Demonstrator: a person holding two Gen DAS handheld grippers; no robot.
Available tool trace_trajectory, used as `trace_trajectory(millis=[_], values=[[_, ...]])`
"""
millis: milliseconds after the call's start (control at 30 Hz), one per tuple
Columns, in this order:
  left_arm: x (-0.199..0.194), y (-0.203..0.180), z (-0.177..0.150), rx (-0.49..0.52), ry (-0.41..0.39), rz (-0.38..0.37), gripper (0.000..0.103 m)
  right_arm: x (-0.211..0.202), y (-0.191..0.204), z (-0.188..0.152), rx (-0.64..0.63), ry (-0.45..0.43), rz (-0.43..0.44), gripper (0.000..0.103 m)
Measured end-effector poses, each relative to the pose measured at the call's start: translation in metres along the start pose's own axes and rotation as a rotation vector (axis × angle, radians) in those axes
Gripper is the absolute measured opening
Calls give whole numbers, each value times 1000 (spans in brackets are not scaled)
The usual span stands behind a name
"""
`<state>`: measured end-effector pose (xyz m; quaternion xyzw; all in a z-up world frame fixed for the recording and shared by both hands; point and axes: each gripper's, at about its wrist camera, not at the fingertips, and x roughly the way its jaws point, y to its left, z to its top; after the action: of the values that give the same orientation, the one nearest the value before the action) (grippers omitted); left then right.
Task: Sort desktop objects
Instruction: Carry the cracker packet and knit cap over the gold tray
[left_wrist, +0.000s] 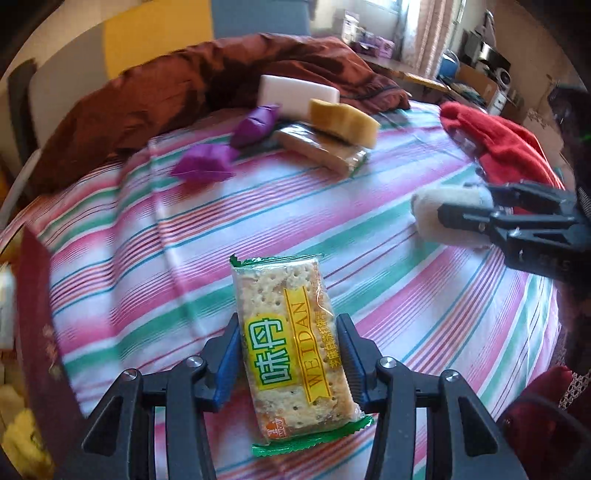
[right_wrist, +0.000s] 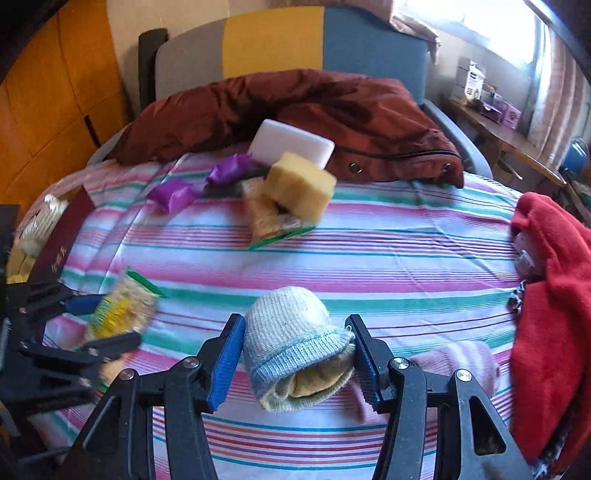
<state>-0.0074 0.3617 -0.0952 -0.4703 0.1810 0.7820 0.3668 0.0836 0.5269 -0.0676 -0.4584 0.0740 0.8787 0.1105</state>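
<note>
In the left wrist view the left gripper pinches a cracker packet by its long edges above the striped bedsheet; it looks light, crinkly and brittle, so a gentle squeeze suits it. In the right wrist view the right gripper has its jaws pressed on a rolled sock; soft, light, best held across the middle.

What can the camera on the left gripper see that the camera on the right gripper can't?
Only the left wrist view shows the printed front of the cracker packet that the left gripper clamps. Only the right wrist view shows the pink sock lying beside the red garment. Both show the rolled sock in the right gripper, the yellow sponge, the white block and the purple sweets.
</note>
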Motion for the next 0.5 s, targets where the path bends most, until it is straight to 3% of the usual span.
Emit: trace_trajectory(millis=[500], values=[[-76,43,-24,-98,-134,43,49,5,20,0,-27,23,29,56]])
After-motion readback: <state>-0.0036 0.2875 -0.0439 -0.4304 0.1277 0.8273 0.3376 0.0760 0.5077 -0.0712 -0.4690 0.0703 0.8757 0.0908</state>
